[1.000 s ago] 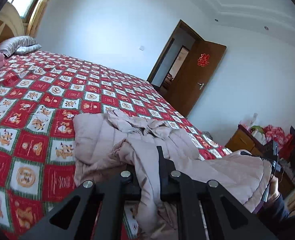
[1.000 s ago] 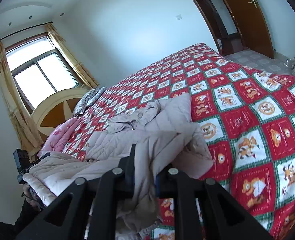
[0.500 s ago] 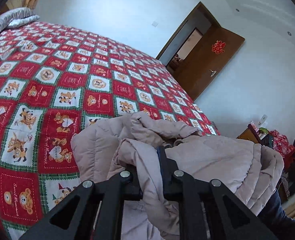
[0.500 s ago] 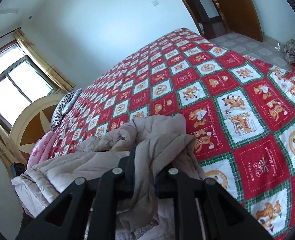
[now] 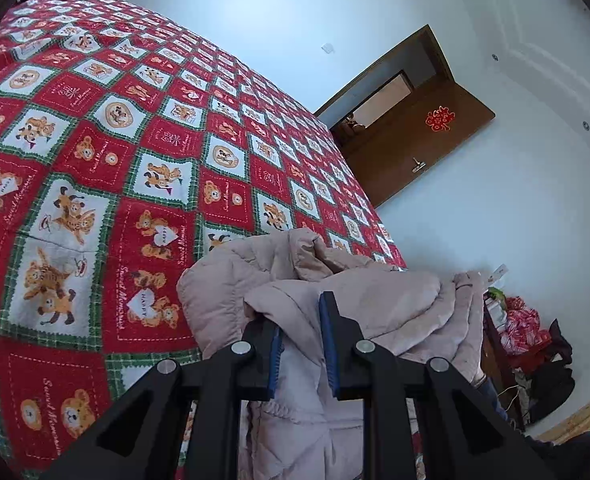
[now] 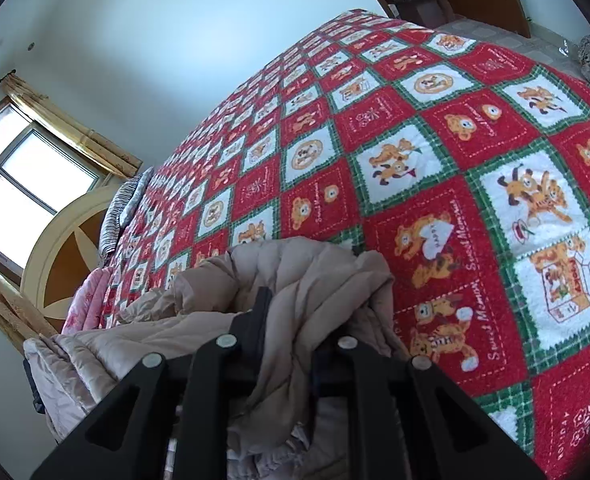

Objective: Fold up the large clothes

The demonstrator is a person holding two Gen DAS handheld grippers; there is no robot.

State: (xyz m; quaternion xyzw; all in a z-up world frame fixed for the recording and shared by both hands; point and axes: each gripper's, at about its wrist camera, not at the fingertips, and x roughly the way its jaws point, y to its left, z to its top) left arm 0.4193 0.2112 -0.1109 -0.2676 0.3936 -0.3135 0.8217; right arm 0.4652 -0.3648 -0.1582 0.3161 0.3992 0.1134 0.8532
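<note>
Both grippers, left and right, pinch the pink padded coat in their fingers, raised over the bed edge, likely to spread it flat.

The left matte black two-finger claw has angular plastic arms with triangular cut-outs. Four round silver screws sit in a row on the arms. The inner faces of its fingers carry blue ribbed pads. The right matte black two-finger claw has the same angular arms, the same cut-outs and four silver screws.
</note>
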